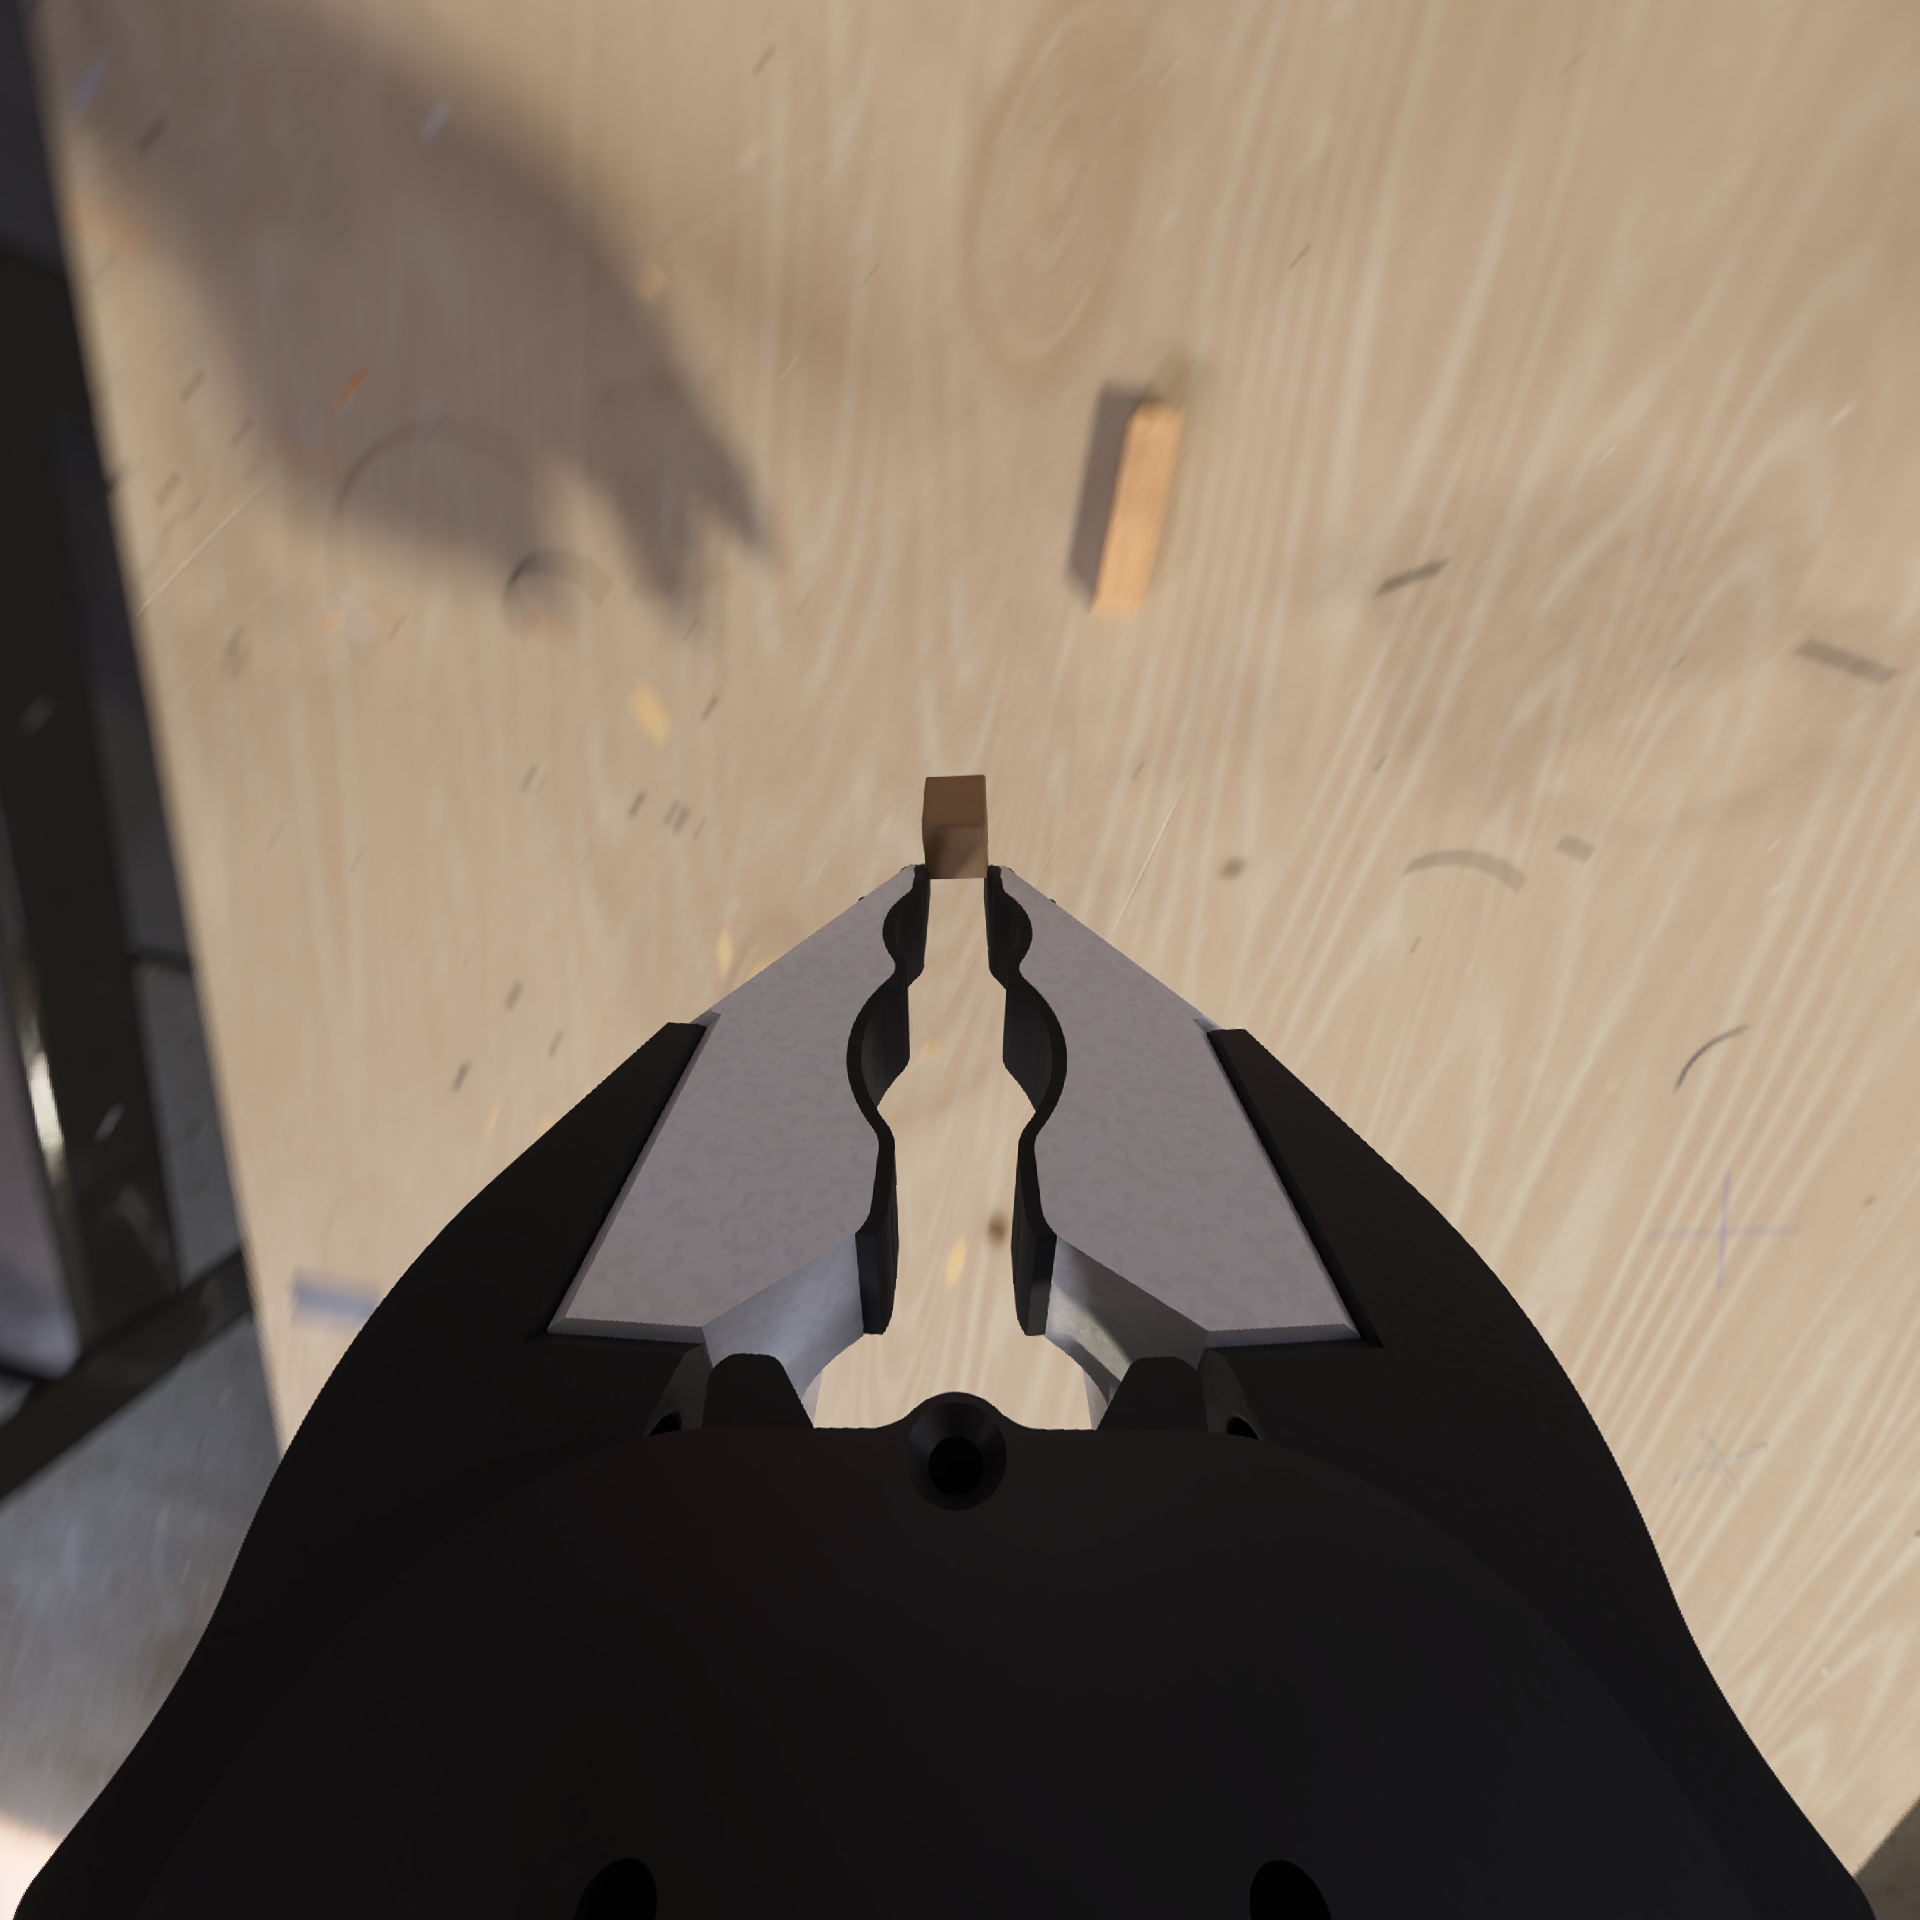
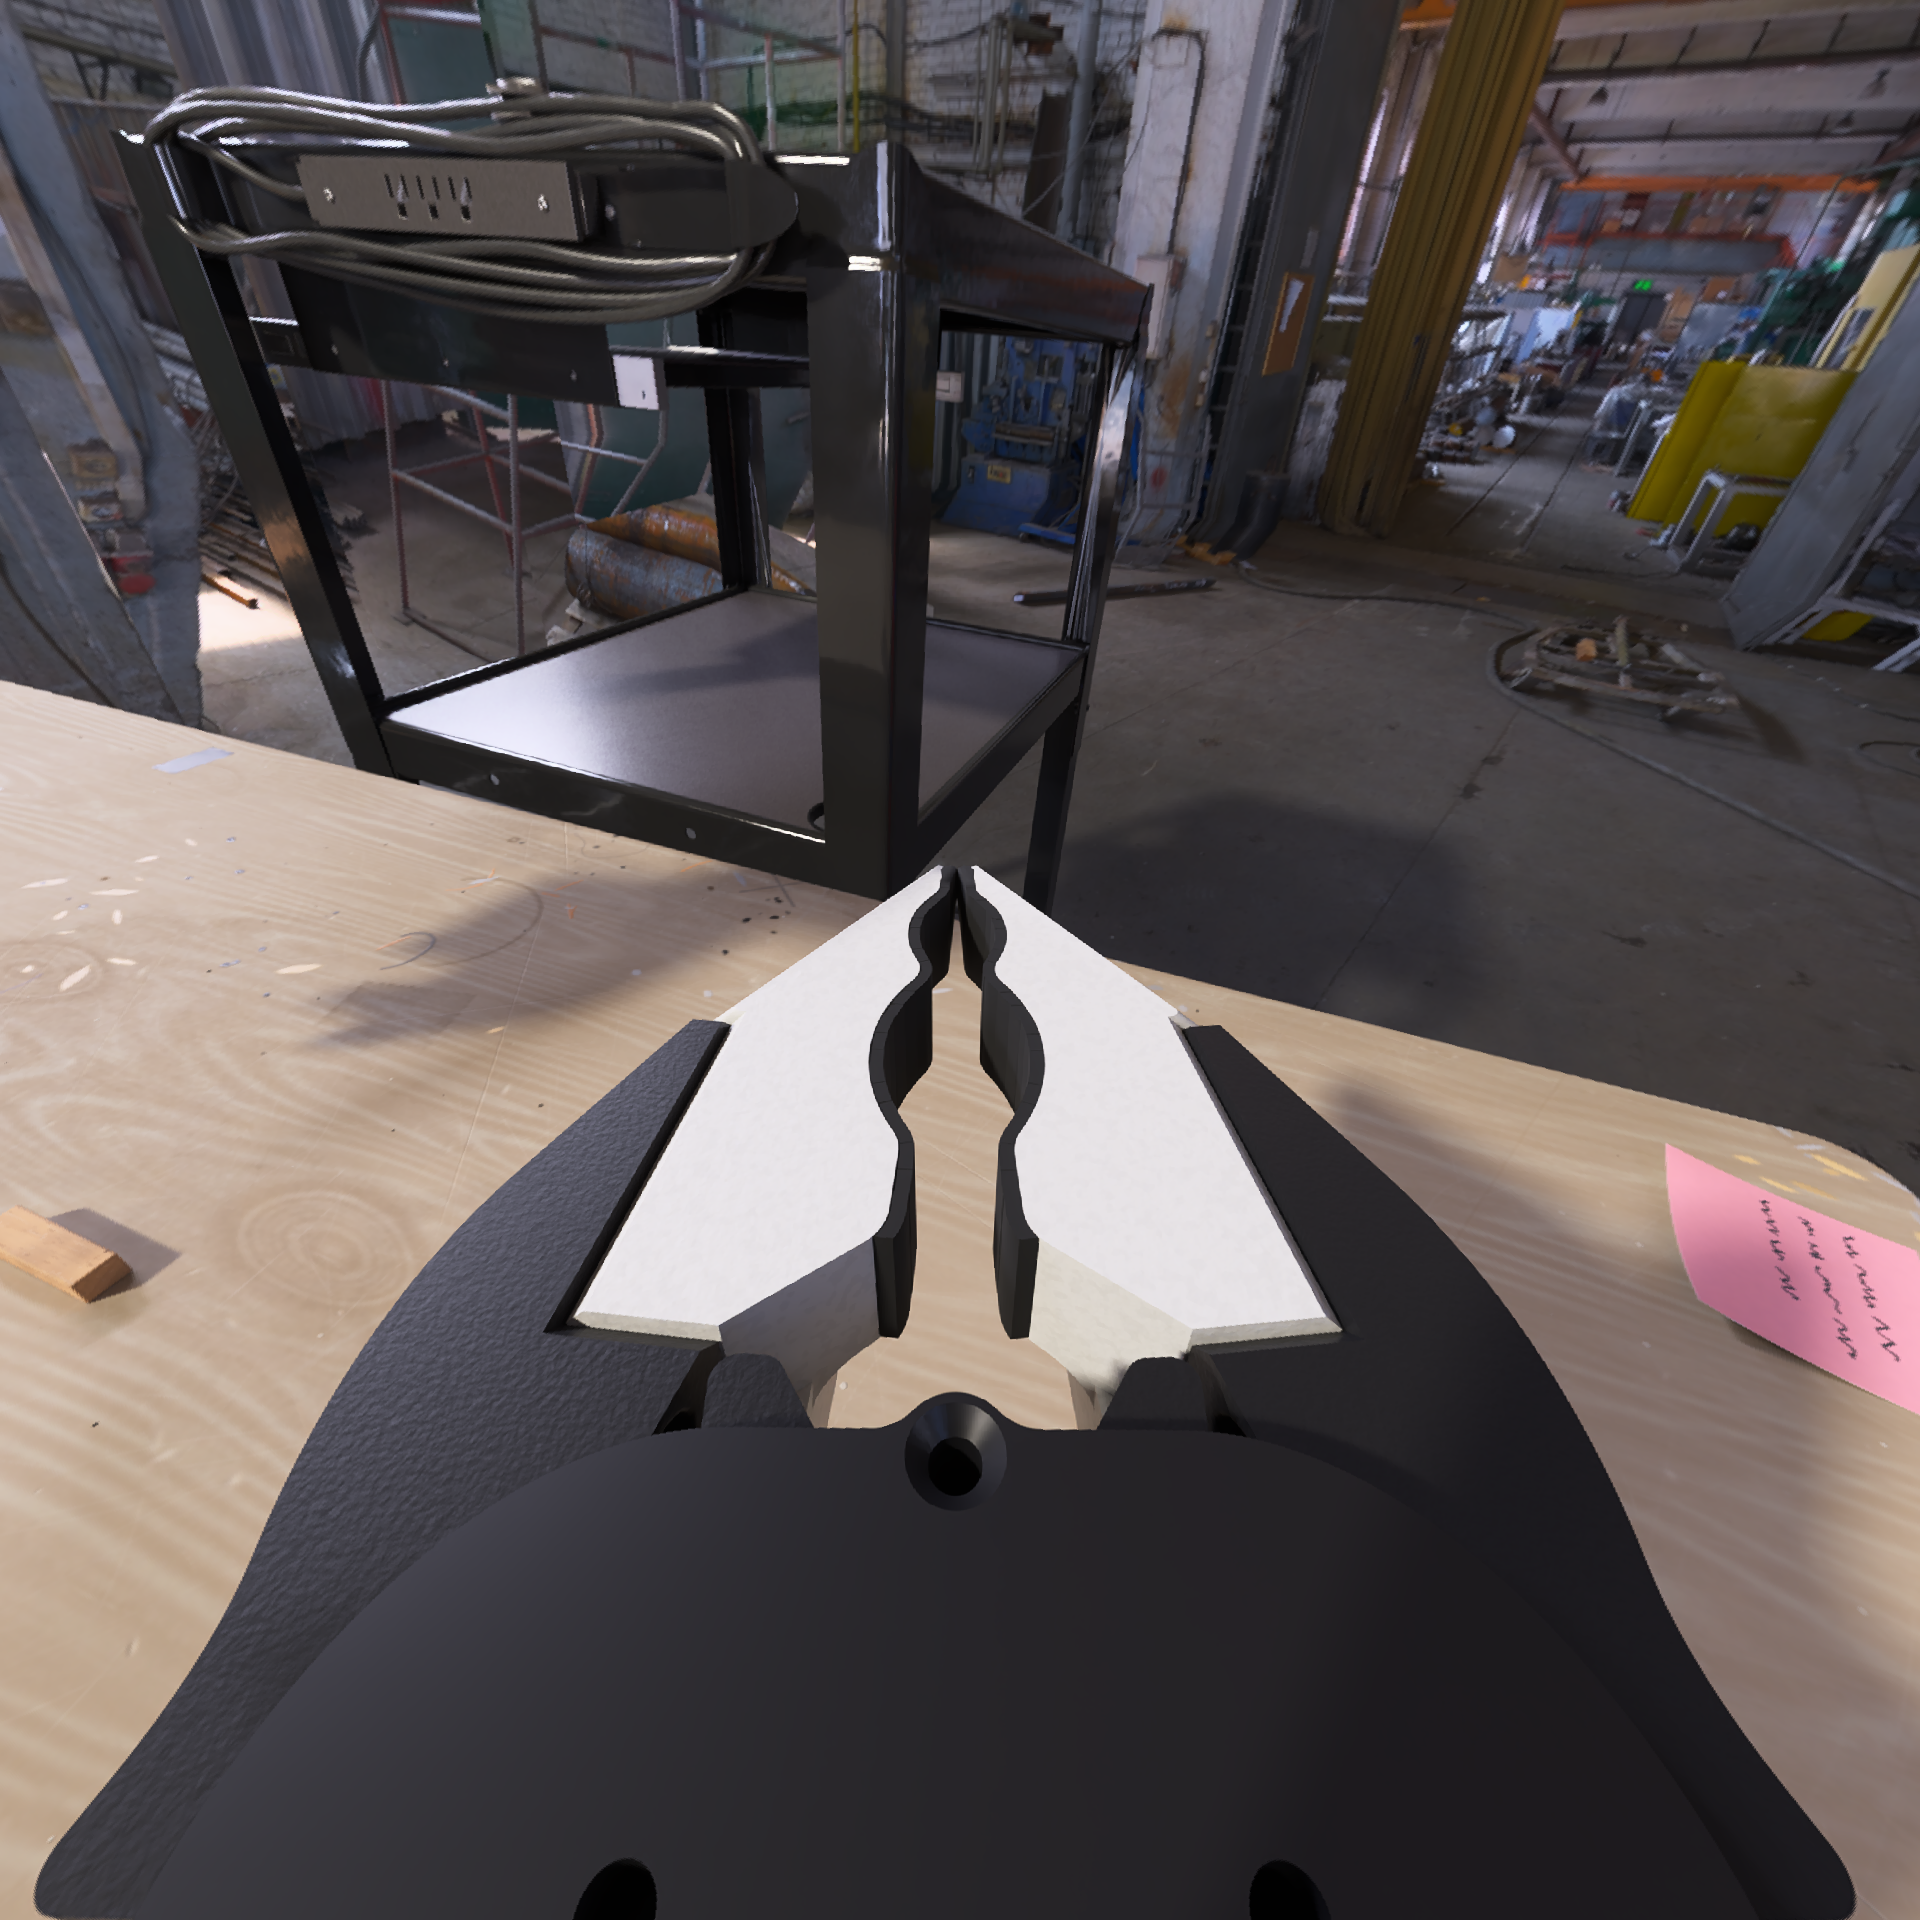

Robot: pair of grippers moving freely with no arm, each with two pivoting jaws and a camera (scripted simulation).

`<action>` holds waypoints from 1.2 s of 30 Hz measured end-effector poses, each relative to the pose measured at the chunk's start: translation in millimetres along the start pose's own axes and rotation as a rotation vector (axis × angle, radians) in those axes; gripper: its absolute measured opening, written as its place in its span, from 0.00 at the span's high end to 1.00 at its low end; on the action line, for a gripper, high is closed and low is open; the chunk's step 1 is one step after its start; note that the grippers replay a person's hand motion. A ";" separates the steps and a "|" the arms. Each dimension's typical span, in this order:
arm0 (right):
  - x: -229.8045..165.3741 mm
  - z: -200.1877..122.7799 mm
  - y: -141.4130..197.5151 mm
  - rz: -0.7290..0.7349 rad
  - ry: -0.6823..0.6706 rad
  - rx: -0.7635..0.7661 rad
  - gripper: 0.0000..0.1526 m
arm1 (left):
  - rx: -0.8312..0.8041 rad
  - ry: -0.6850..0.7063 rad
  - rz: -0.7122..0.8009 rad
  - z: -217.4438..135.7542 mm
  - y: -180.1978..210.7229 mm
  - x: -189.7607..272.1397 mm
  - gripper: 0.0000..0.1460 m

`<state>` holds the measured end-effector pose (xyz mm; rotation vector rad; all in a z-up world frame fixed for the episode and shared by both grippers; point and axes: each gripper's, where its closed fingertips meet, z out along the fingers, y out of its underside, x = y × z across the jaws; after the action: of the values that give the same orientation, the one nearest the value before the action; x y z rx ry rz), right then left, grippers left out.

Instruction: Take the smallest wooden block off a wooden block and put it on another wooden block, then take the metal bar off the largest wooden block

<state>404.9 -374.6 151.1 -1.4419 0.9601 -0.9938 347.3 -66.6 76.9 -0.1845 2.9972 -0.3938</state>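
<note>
Left wrist view, taken from above the table (image 1: pixel 1455 935): a dark frame edge (image 1: pixel 94 831) is seen along the far left, beyond the table's side. A broad blurred shadow (image 1: pixel 468 343) is cast across the upper left of the pale plywood surface. At centre, the left gripper (image 1: pixel 956 878) is seen with its fingertips clamped on the smallest wooden block (image 1: pixel 954 831), which is held clear of the table and projects past the tips. To the upper right, a flat oblong wooden block (image 1: pixel 1138 509) is observed lying on the table, well apart from the held block. Neither the metal bar nor the largest block is seen in this view.

Right wrist view, taken low and level across the table (image 2: pixel 312 1039): at the far left edge, a flat wooden block (image 2: pixel 57 1252) is seen lying on the surface, partly cut off by the frame. Beyond the table's far edge, a black metal cart (image 2: pixel 873 468) is recorded, with a power strip (image 2: pixel 442 197) and coiled cable (image 2: pixel 468 114) on its upper rail. At centre, the right gripper (image 2: pixel 956 883) is seen with its fingertips brought together on nothing. At the far right, a pink note (image 2: pixel 1808 1278) bearing handwriting is recorded lying near the table's corner. The held block is not shown here
</note>
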 end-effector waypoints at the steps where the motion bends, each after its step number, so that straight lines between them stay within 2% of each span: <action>1: 1.4 -1.6 -1.5 -0.001 0.004 0.009 1.00 | 0.017 0.041 0.020 12.5 -13.6 7.7 0.93; 5: 5.0 -5.0 -2.8 -0.021 0.016 0.017 1.00 | 0.020 0.140 0.079 53.8 -43.4 30.2 0.93; 10: 3.2 -5.0 -1.6 -0.026 0.001 0.011 1.00 | 0.021 0.180 0.095 72.5 -49.8 40.7 0.93; 11: 2.9 -5.0 -1.5 -0.028 0.000 0.011 1.00 | 0.034 0.184 0.091 72.6 -49.9 41.6 0.92; 13: 2.5 -4.9 -1.2 -0.022 -0.006 0.010 1.00 | 0.072 0.193 0.076 71.0 -49.4 43.3 0.77; 14: 2.6 -4.8 -0.9 -0.018 -0.008 0.009 1.00 | 0.088 0.191 0.067 69.5 -48.1 43.1 0.73; 21: 2.0 -4.2 -0.2 -0.004 -0.013 0.006 1.00 | 0.143 0.096 0.019 56.9 -24.4 38.2 0.70; 24: 1.7 -5.4 -1.6 -0.007 -0.012 0.009 1.00 | 0.192 -0.012 -0.020 30.0 -10.2 21.3 0.71; 27: 3.3 -7.2 -5.2 -0.002 -0.006 0.022 1.00 | 0.264 -0.220 -0.146 -33.4 22.7 -24.2 0.71; 29: 4.0 -7.8 -7.1 0.010 -0.008 0.029 1.00 | 0.281 -0.385 -0.274 -86.0 64.2 -59.8 0.71; 31: 4.3 -8.3 -8.7 0.018 -0.009 0.034 1.00 | 0.292 -0.487 -0.418 -127.5 114.3 -88.7 0.71; 33: 4.8 -9.5 -11.0 0.018 -0.004 0.043 1.00 | 0.269 -0.546 -0.540 -147.9 168.2 -111.7 0.73; 36: 7.4 -12.2 -15.7 0.012 0.016 0.063 1.00 | 0.197 -0.544 -0.681 -142.9 241.1 -136.8 0.75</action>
<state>396.4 -384.1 168.1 -1.3769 0.9399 -1.0196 438.5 218.8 163.7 -1.1000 2.2699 -0.5747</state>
